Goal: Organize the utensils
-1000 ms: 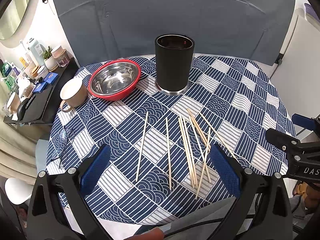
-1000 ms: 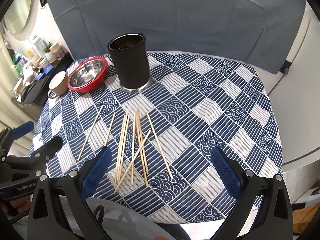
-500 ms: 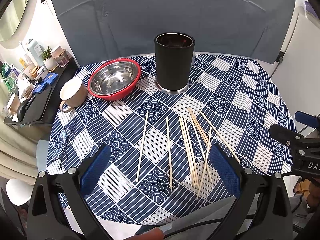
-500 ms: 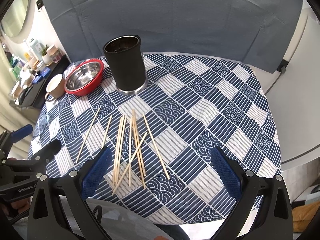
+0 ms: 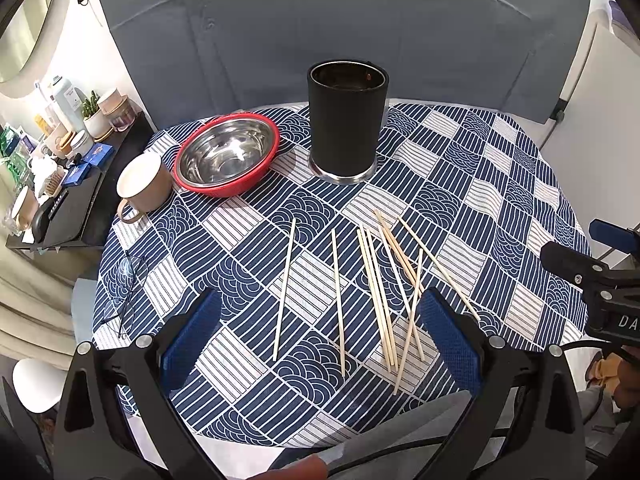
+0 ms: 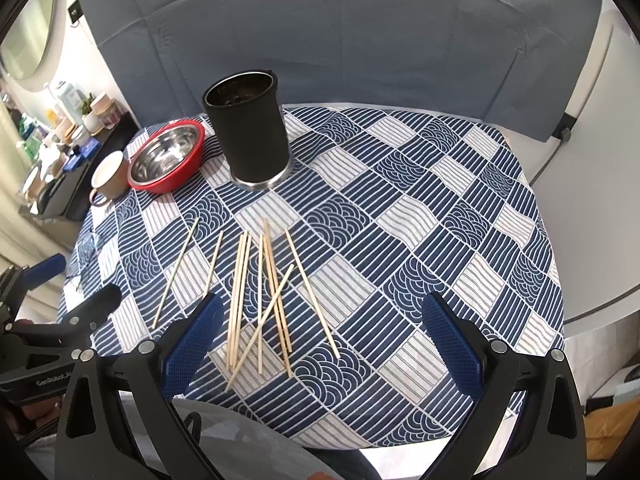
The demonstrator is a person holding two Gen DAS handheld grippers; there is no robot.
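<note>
Several wooden chopsticks (image 5: 380,292) lie loose on the blue-and-white patterned tablecloth, some crossed; they also show in the right wrist view (image 6: 260,300). A tall black cylindrical holder (image 5: 347,120) stands upright behind them, also seen in the right wrist view (image 6: 252,132). My left gripper (image 5: 320,340) is open and empty, above the near ends of the chopsticks. My right gripper (image 6: 320,340) is open and empty, above the table's front edge, to the right of the chopstick pile.
A steel bowl in a red rim (image 5: 226,154) and a beige mug (image 5: 142,182) stand at the back left. Eyeglasses (image 5: 124,292) lie at the table's left edge. A cluttered dark side shelf (image 5: 60,168) stands left of the table. A grey backdrop rises behind.
Both grippers have shifted slightly; the right wrist view has drifted right and back a little. Nothing on the table has moved and both grippers stay open.
</note>
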